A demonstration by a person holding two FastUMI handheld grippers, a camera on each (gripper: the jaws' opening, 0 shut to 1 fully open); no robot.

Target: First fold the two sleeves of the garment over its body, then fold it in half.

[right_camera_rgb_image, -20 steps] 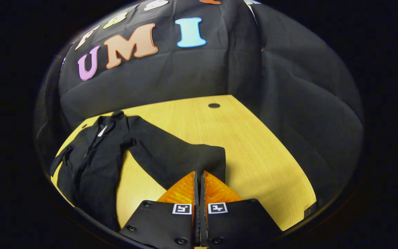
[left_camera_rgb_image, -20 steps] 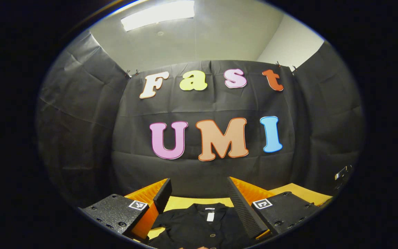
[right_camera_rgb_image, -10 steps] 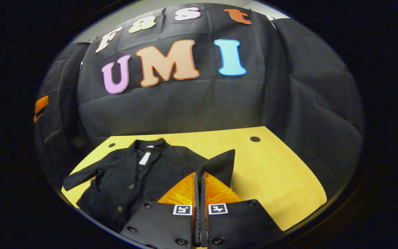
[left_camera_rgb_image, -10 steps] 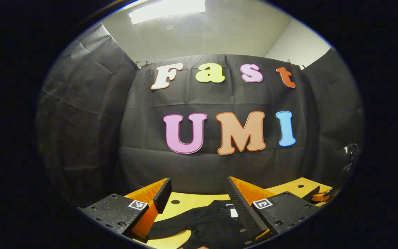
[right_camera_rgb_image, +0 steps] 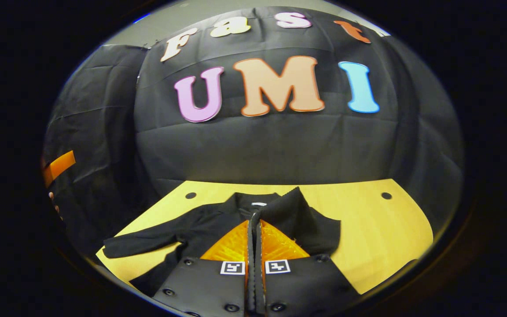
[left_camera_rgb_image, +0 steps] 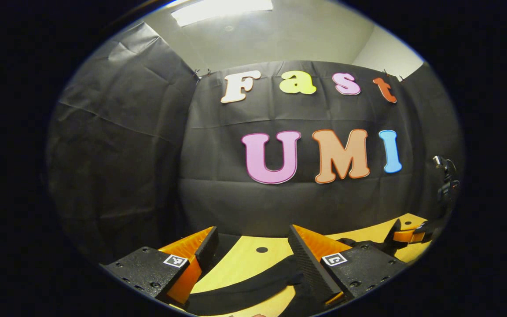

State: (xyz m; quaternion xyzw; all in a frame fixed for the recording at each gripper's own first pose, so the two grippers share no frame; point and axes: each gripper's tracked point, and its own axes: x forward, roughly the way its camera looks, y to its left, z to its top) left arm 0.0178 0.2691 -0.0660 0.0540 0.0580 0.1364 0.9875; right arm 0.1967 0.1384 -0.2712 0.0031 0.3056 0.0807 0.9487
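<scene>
A black button-front garment (right_camera_rgb_image: 200, 229) lies on the yellow table (right_camera_rgb_image: 368, 220), collar toward the back wall. My right gripper (right_camera_rgb_image: 254, 222) is shut on one sleeve's cuff (right_camera_rgb_image: 291, 204), which stands up over the garment's body near the collar. The other sleeve (right_camera_rgb_image: 139, 244) stretches out flat to the left. In the left gripper view, the left gripper (left_camera_rgb_image: 253, 237) is open above the table, and that flat sleeve (left_camera_rgb_image: 244, 290) lies low between its fingers, untouched. The right gripper (left_camera_rgb_image: 407, 235) appears at that view's far right edge.
Black cloth walls close the table on the back and sides. Small round holes (right_camera_rgb_image: 386, 195) mark the tabletop's back corners. Bare wood (right_camera_rgb_image: 390, 246) extends right of the garment. The left gripper's orange finger (right_camera_rgb_image: 60, 165) shows at the far left of the right gripper view.
The right gripper has carried the sleeve cuff leftward from the bare table onto the garment's body. The left gripper has swung left, off the collar, over the other sleeve.
</scene>
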